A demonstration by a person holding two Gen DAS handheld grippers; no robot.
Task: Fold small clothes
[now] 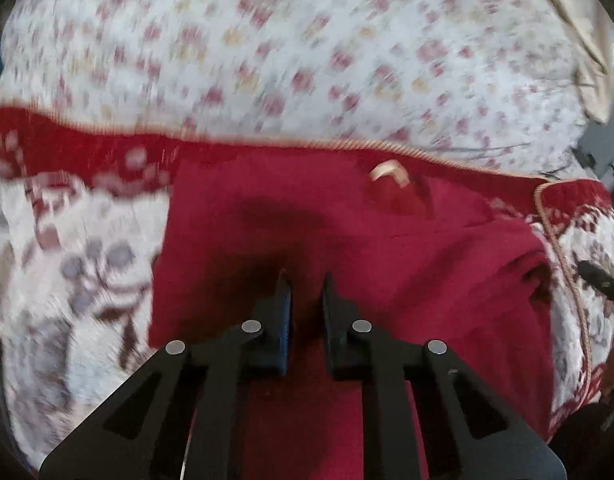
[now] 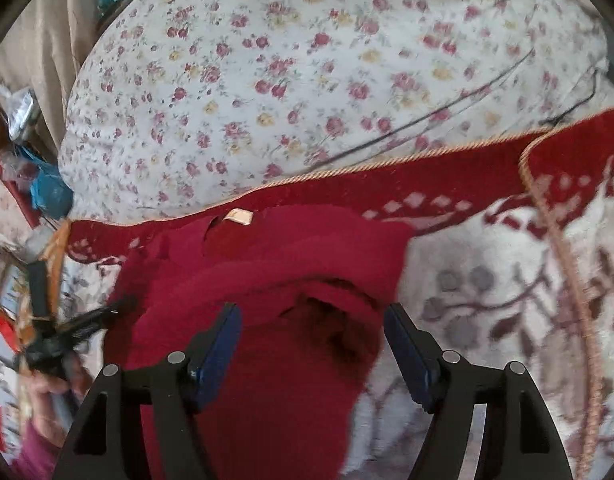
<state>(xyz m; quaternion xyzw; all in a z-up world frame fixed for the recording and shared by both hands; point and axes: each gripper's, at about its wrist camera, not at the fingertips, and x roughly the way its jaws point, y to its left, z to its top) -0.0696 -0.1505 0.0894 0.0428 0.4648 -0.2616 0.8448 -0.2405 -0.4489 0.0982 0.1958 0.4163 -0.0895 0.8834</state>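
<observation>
Nearest, left gripper (image 1: 305, 280) has fingers nearly together w/ nothing between, right gripper (image 2: 313, 310) spread wide, both over the red garment (image 2: 267, 280), bunched on the red-white blanket (image 2: 487, 280). Looks mid-fold; next prob needs an edge grab. Floral bedsheet (image 2: 307, 60) beyond.

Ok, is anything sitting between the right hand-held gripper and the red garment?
Nothing visible. The right hand-held gripper hangs open directly over the red garment, bare cloth showing between its fingers. The left hand-held gripper is over the same garment, off to the side.
</observation>
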